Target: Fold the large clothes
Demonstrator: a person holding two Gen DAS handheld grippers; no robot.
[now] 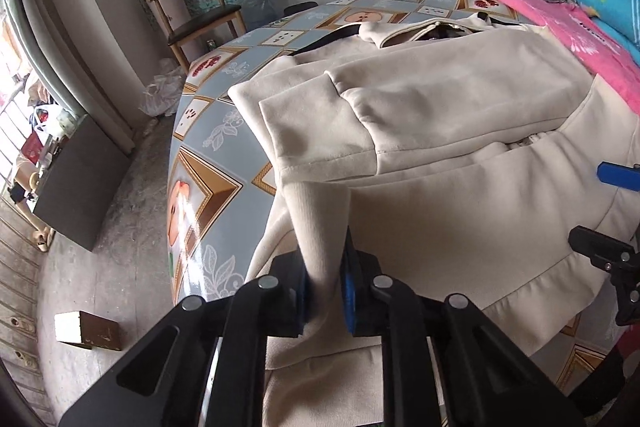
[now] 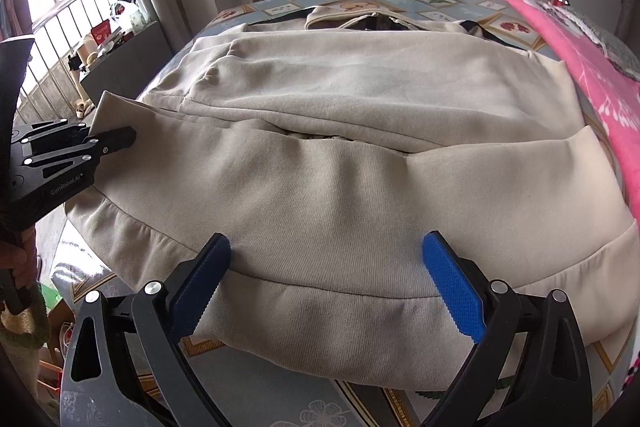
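left claw (image 1: 324, 291) was clamped on the sweatshirt's (image 1: 460, 187) cuff, judged ready to fold the sleeve inward. right claw (image 2: 326, 283) stood wide open, empty, over the hem. the sweatshirt lay spread on the table (image 1: 208, 163).

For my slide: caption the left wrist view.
Left tool pinching a cream sweatshirt's ribbed cuff at the table edge.

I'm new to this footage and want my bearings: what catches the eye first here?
A large beige sweatshirt sprawls across the table's fruit-patterned cloth, with a pink blanket along its right side. The left gripper is clamped on the garment's ribbed cuff at its left edge. The right gripper hovers open over the near hem.
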